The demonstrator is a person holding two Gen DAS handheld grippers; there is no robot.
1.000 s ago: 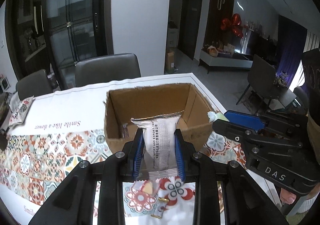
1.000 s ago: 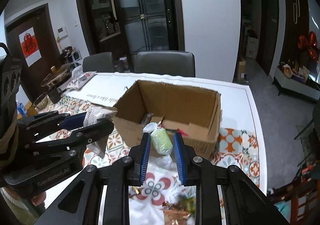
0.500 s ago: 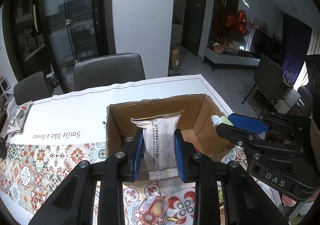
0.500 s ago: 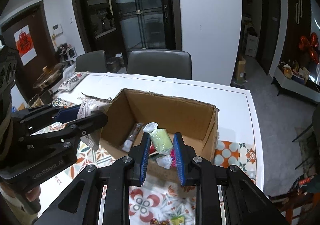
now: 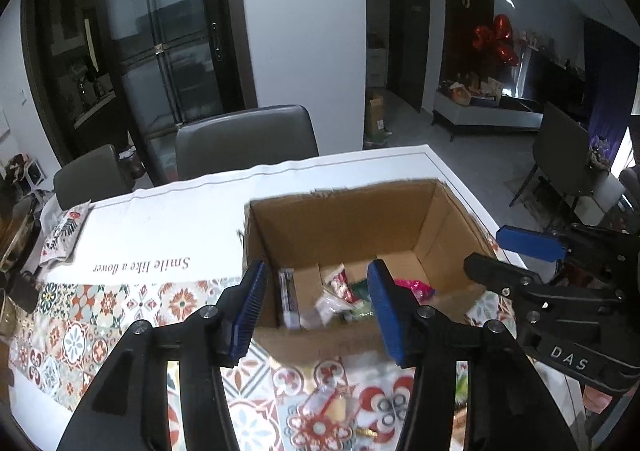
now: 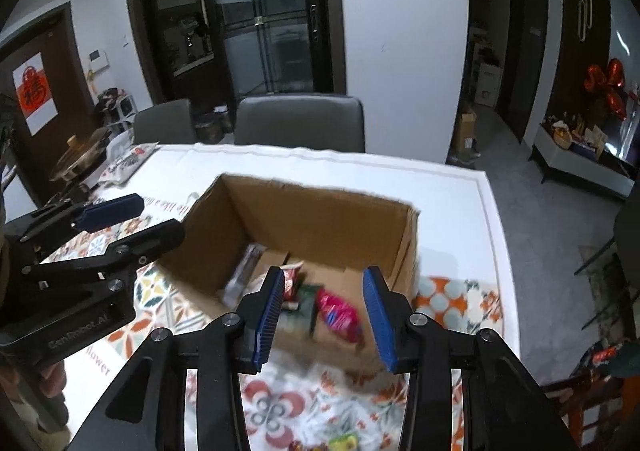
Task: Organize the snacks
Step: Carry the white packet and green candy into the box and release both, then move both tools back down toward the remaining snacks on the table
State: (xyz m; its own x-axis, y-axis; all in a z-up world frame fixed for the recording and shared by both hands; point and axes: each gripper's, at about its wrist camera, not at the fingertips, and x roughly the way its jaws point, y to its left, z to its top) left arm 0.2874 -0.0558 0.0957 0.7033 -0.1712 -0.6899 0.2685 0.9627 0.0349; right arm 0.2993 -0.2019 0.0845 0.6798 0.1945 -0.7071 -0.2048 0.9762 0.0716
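One bench (image 5: 168,219) under a patterned cloth carries one open cardboard box (image 5: 352,219) holding several snacks, too jumbled to count, among them a pink packet (image 6: 340,315). Two grey chairs (image 5: 244,139) stand behind. Both the left tool (image 5: 316,307) and the right tool (image 6: 322,315) hover over the box, spread wide, gripping nothing.

Cardboard box (image 5: 352,227) at frame centre on table (image 5: 192,219), snack packets (image 5: 340,295) inside it. 2 chairs (image 5: 244,139) behind table, upper left. Loose snacks (image 5: 332,411) at bottom centre, before box.
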